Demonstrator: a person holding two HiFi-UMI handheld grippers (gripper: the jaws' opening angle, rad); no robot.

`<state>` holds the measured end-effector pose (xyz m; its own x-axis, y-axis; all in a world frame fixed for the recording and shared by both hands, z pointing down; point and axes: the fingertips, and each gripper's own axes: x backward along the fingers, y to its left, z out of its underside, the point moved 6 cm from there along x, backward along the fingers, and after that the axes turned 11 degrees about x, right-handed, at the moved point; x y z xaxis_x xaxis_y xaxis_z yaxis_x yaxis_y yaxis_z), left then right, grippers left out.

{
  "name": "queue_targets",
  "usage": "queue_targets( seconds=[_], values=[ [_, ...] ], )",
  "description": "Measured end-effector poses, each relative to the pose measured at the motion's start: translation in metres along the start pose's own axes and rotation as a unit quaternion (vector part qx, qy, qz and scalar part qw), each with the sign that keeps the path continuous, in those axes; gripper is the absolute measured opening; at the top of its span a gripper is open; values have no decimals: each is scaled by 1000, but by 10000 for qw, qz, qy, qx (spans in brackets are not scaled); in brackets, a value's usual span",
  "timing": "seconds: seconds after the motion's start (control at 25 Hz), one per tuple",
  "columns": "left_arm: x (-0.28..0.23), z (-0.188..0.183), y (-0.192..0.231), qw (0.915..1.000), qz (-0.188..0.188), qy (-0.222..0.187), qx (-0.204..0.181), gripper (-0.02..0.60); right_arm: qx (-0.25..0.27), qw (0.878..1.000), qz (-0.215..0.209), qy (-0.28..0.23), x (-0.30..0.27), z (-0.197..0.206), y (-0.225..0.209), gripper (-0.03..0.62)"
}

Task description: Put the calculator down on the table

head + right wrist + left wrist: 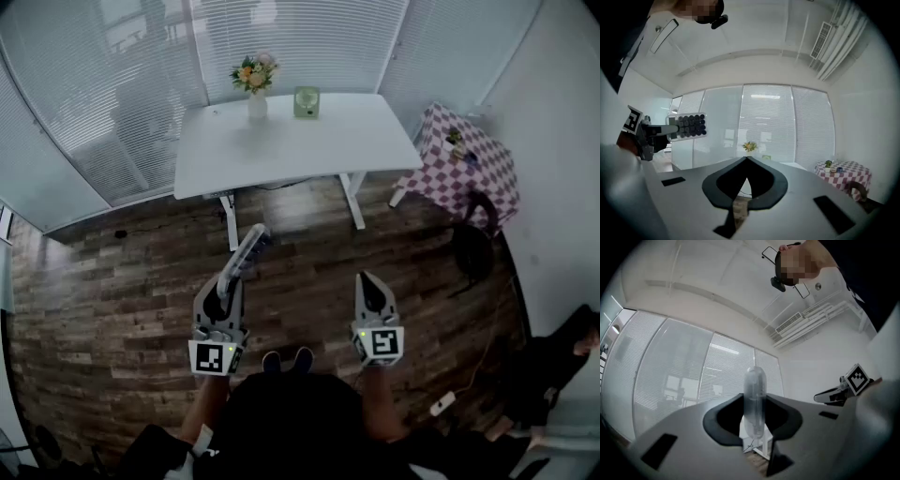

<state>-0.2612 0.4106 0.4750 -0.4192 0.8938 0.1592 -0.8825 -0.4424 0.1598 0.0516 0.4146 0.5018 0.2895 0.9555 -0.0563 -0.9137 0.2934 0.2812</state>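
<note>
A grey calculator [247, 253] with dark round keys [689, 125] sticks forward out of my left gripper [228, 283], which is shut on its near end. In the left gripper view the calculator [754, 397] stands edge-on between the two jaws. I hold it in the air over the wooden floor, well short of the white table [300, 145]. My right gripper [368, 281] is level beside it, shut with its tips together and nothing between them [747, 160].
On the table's far edge stand a white vase of flowers [255, 82] and a small green object [307, 101]. A smaller table with a checked cloth [473, 164] is at the right, with a dark bag [472, 246] on the floor nearby.
</note>
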Motion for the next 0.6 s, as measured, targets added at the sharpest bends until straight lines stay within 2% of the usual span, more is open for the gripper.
queue_targets(
  seconds=[0.2, 0.6],
  values=[
    [-1, 3, -13, 9998, -43, -41, 176, 100, -26, 10000, -30, 77, 8, 8, -11, 5],
    [-7, 12, -35, 9997, -170, 69, 189, 100, -133, 9996, -241, 81, 14, 16, -29, 5]
  ],
)
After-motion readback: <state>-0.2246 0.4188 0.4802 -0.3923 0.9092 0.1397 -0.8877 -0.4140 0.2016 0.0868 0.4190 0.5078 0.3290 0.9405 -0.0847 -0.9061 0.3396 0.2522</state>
